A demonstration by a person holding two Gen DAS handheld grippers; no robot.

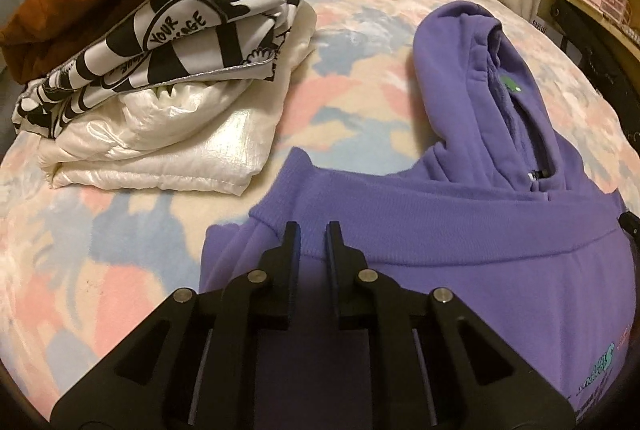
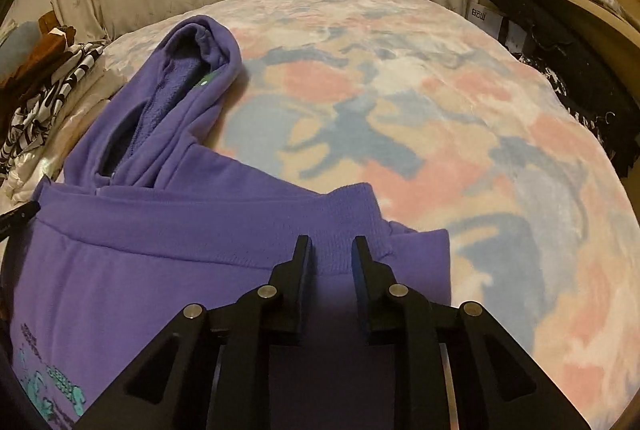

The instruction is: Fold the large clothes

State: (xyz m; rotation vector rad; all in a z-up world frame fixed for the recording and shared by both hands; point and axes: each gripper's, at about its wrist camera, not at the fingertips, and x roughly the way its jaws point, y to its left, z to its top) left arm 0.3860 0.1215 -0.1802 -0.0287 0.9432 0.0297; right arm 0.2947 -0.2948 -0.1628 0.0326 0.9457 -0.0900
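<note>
The left gripper (image 1: 313, 230) points forward and downward, fingers slightly parted with a narrow gap. The right gripper (image 2: 332, 244) sits likewise, its fingers spread somewhat wider.

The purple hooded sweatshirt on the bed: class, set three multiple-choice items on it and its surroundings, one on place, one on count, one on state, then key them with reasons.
1. Where is the stack of folded clothes relative to the purple hooded sweatshirt, in the left wrist view?
A. To its left
B. On top of it
C. To its right

2. How many folded garments are in that stack?
A. One
B. Three
C. Five

3. How does the sweatshirt's hood lie?
A. Tucked under the body
B. Spread out beyond the folded body
C. Held in a hand-held gripper

Key: 1 A, the stack sits left on the pastel patterned bedspread. 2 B, brown garment, black-and-white printed garment, shiny white padded garment. 3 B, the hood extends past the ribbed band.
</note>
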